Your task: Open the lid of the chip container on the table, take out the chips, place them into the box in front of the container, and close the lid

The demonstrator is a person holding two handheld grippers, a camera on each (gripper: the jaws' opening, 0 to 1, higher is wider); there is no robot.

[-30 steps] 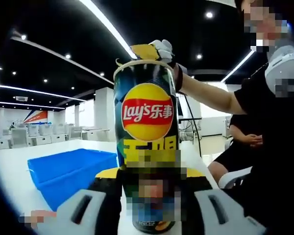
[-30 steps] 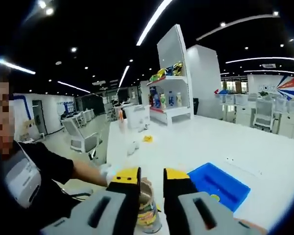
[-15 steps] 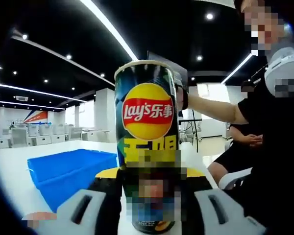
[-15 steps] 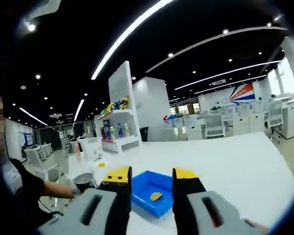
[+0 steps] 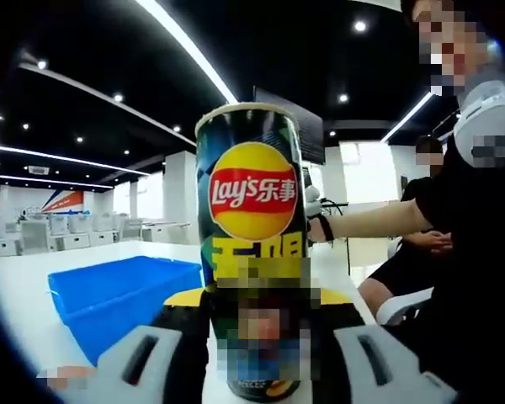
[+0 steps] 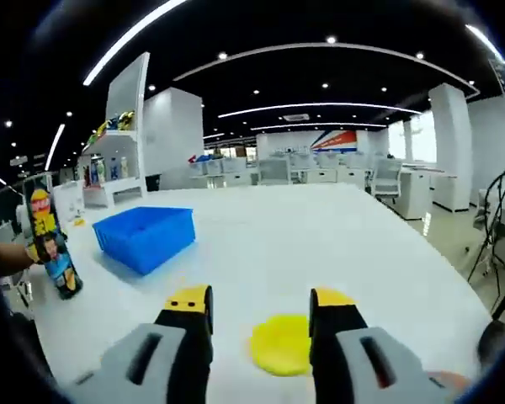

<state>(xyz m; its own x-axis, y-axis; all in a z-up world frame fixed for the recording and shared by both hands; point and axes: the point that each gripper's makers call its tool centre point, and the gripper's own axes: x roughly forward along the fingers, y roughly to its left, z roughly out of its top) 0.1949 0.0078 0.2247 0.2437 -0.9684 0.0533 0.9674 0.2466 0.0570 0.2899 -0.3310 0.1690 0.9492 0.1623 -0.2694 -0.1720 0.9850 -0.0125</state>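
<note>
A tall dark Lay's chip can (image 5: pixel 252 227) stands upright on the white table, and my left gripper (image 5: pixel 257 307) is shut on its lower part. Its top rim looks bare, with no lid. The blue box (image 5: pixel 118 295) sits just left of the can. Seen from the right gripper view, the can (image 6: pixel 50 244) is at the far left and the blue box (image 6: pixel 146 238) beside it. My right gripper (image 6: pixel 261 307) is open low over the table. A round yellow lid (image 6: pixel 282 343) lies flat between and just beyond its fingertips.
The white table (image 6: pixel 320 244) stretches wide past the lid. A person's arm with a gloved hand (image 5: pixel 316 204) reaches behind the can. Another seated person (image 5: pixel 421 240) is at the right. Shelves with goods (image 6: pixel 109 160) stand far off.
The right gripper swung away from the can top, past the blue box, down to the yellow lid on the table. The left gripper and the can stayed still.
</note>
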